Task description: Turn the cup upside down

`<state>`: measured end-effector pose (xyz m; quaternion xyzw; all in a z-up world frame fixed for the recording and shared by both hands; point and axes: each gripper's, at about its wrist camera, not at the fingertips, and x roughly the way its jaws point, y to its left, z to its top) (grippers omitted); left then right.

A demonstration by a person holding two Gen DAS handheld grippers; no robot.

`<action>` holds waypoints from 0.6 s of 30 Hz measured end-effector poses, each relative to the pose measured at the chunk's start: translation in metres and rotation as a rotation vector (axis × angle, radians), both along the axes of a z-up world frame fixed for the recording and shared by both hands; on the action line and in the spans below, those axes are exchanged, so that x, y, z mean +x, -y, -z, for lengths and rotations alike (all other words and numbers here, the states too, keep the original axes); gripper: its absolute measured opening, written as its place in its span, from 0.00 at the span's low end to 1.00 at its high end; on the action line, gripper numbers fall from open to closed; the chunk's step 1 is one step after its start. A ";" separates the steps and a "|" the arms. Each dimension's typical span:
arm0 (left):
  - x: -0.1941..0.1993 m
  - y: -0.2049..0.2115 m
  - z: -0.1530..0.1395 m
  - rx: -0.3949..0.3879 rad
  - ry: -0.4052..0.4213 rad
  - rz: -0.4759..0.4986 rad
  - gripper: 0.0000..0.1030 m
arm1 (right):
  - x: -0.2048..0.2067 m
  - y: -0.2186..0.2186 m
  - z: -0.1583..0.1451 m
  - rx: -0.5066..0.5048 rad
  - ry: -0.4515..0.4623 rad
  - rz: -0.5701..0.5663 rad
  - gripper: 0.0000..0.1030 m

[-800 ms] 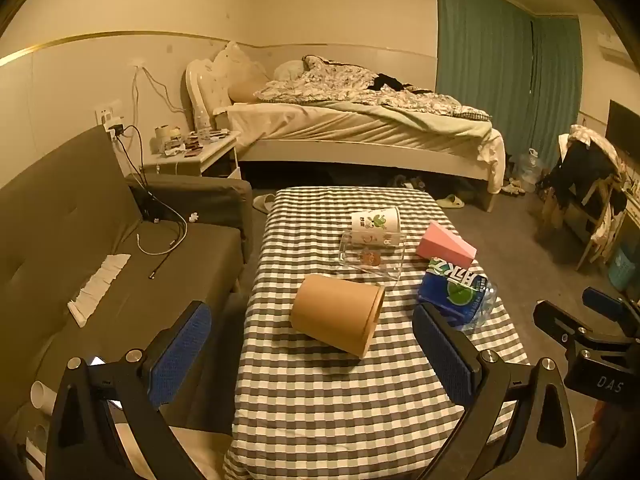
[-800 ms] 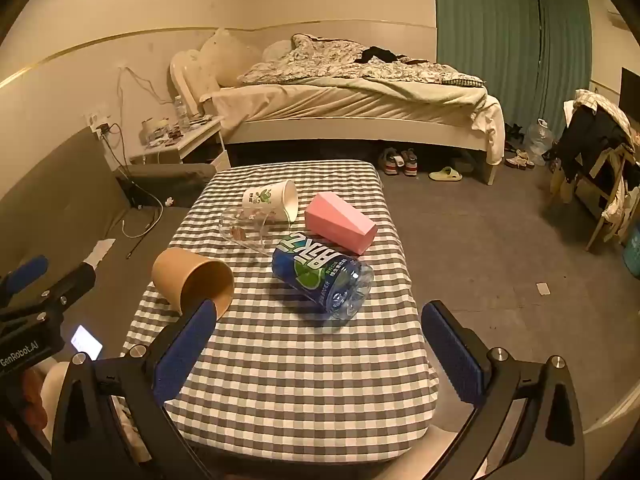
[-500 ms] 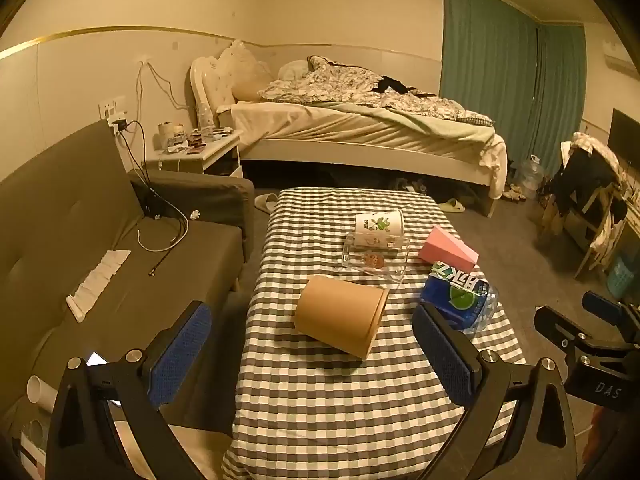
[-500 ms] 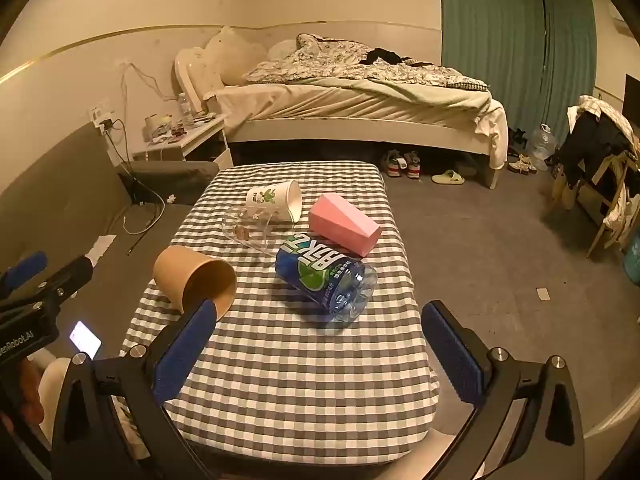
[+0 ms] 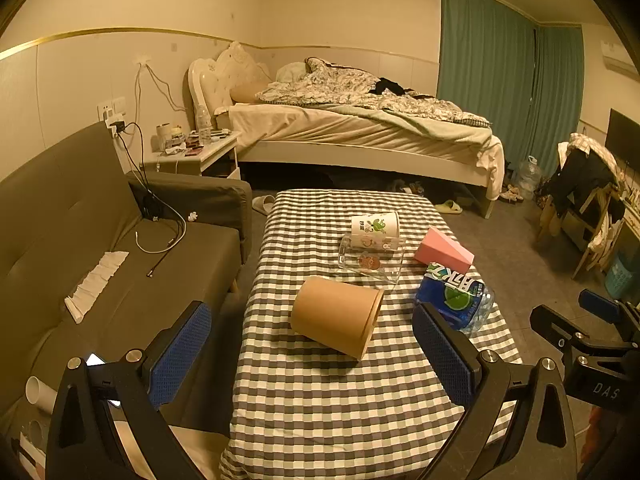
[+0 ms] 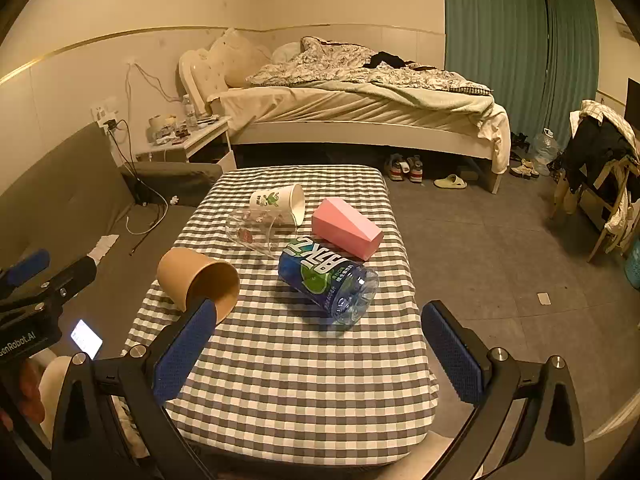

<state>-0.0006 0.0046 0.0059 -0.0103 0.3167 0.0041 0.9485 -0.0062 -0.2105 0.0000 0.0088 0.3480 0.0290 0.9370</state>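
A brown paper cup (image 5: 336, 322) lies on its side on the checked table (image 5: 320, 400), mouth toward the right; it also shows in the right wrist view (image 6: 198, 280). A white printed cup (image 5: 375, 224) and a clear glass cup (image 5: 370, 256) lie on their sides farther back. A pink cup (image 6: 346, 227) and a blue-labelled cut bottle (image 6: 328, 278) lie to the right. My left gripper (image 5: 312, 356) is open and empty, above the table's near edge, just short of the brown cup. My right gripper (image 6: 320, 352) is open and empty near the front edge.
A grey sofa (image 5: 100, 248) with cables stands left of the table. A bed (image 5: 360, 132) and nightstand (image 5: 192, 152) stand behind. A chair with clothes (image 5: 588, 196) is at the right. Shoes (image 6: 404, 168) lie on the floor.
Both grippers have shifted slightly; the table and cups sit a little lower and nearer in the views. Nothing on the table has moved, and both grippers stay open.
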 end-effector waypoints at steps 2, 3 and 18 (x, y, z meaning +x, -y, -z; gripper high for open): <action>0.000 0.001 0.000 -0.005 -0.002 -0.002 1.00 | 0.000 0.000 -0.001 0.000 0.001 -0.001 1.00; 0.000 0.001 0.000 -0.004 -0.002 -0.001 1.00 | -0.001 -0.001 -0.001 0.000 0.002 -0.002 1.00; -0.001 0.002 0.002 -0.009 -0.003 0.000 1.00 | 0.000 -0.004 -0.001 0.000 -0.004 -0.016 1.00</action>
